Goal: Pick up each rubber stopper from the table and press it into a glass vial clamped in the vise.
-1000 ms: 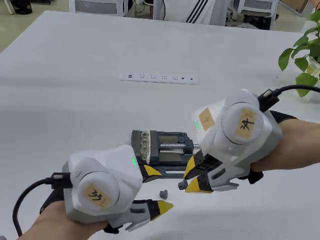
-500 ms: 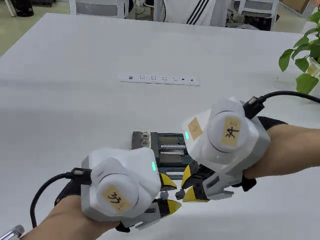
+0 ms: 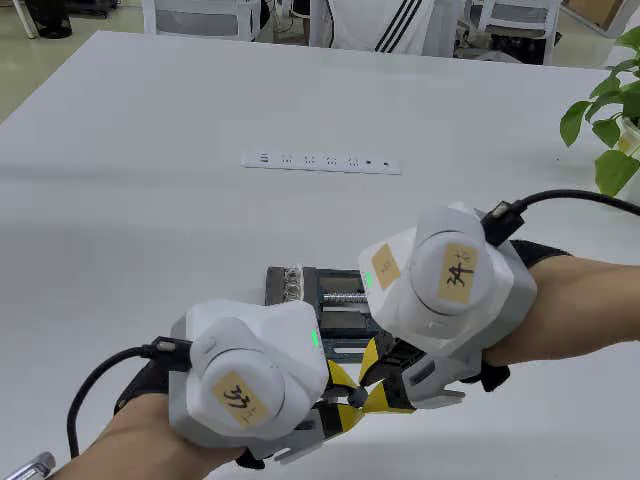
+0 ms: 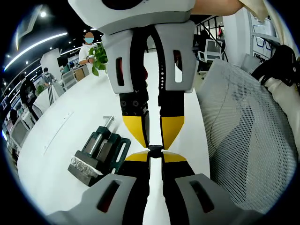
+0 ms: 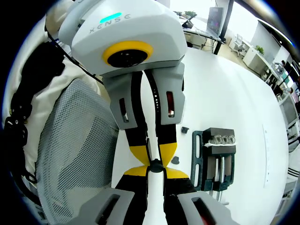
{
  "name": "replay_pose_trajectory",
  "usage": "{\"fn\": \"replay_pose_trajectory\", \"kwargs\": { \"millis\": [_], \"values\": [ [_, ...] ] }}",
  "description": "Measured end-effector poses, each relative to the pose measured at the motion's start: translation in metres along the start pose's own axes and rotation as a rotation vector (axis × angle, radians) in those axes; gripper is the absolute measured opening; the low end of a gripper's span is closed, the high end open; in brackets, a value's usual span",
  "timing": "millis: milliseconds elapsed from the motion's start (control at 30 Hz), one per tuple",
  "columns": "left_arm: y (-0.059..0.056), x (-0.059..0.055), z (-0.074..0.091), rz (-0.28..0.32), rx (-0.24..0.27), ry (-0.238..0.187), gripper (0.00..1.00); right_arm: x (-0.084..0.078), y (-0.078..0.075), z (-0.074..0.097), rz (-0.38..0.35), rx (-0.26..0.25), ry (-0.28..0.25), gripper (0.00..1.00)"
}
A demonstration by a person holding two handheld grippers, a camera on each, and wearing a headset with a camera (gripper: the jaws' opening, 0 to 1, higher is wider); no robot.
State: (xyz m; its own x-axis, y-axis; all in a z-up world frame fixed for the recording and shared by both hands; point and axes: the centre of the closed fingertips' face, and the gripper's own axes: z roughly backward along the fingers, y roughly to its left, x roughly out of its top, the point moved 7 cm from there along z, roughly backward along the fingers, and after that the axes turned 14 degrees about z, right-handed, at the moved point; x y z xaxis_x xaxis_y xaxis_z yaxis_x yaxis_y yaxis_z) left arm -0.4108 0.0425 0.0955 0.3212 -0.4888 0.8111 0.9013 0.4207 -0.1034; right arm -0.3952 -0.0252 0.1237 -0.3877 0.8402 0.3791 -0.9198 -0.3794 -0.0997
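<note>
A small dark rubber stopper (image 4: pixel 153 149) (image 5: pixel 155 165) (image 3: pixel 355 397) sits pinched where the yellow tips of both grippers meet, just above the table's near edge. My left gripper (image 4: pixel 150 158) (image 3: pixel 343 400) comes from the left and my right gripper (image 5: pixel 155 171) (image 3: pixel 374 386) from the right. Both stand tip to tip with their jaws closed to the stopper's width. Just beyond them, the dark vise (image 3: pixel 335 300) (image 4: pixel 99 149) (image 5: pixel 218 157) holds a row of glass vials (image 3: pixel 292 283) (image 4: pixel 84 165) (image 5: pixel 224 139). Two more stoppers (image 5: pixel 175 160) (image 5: pixel 185 130) lie on the table beside the vise.
A white power strip (image 3: pixel 320 161) lies further back on the white table (image 3: pixel 150 200). A green plant (image 3: pixel 608 110) stands at the right edge. A mesh chair back (image 4: pixel 239 136) sits close behind the near table edge. People sit in the room beyond.
Both grippers have closed in on each other above the near table edge and now meet tip to tip on a stopper. One second ago they were apart, with a stopper lying on the table between them.
</note>
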Motion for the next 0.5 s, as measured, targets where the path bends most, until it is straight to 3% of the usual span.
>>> {"fn": "replay_pose_trajectory", "kwargs": {
  "millis": [267,400,500],
  "values": [
    [-0.0016,0.0007,0.0017,0.049,-0.012,-0.026,0.04,-0.0005,0.0001,0.0022,-0.006,0.009,-0.022,0.08],
    [-0.0011,0.0019,0.0046,0.068,-0.012,-0.049,0.04,-0.0040,-0.0011,0.0045,0.041,-0.004,-0.055,0.09],
    [0.0012,0.0021,0.0075,0.082,-0.005,-0.067,0.04,-0.0070,-0.0034,0.0083,-0.007,-0.022,-0.096,0.22]
  ]
}}
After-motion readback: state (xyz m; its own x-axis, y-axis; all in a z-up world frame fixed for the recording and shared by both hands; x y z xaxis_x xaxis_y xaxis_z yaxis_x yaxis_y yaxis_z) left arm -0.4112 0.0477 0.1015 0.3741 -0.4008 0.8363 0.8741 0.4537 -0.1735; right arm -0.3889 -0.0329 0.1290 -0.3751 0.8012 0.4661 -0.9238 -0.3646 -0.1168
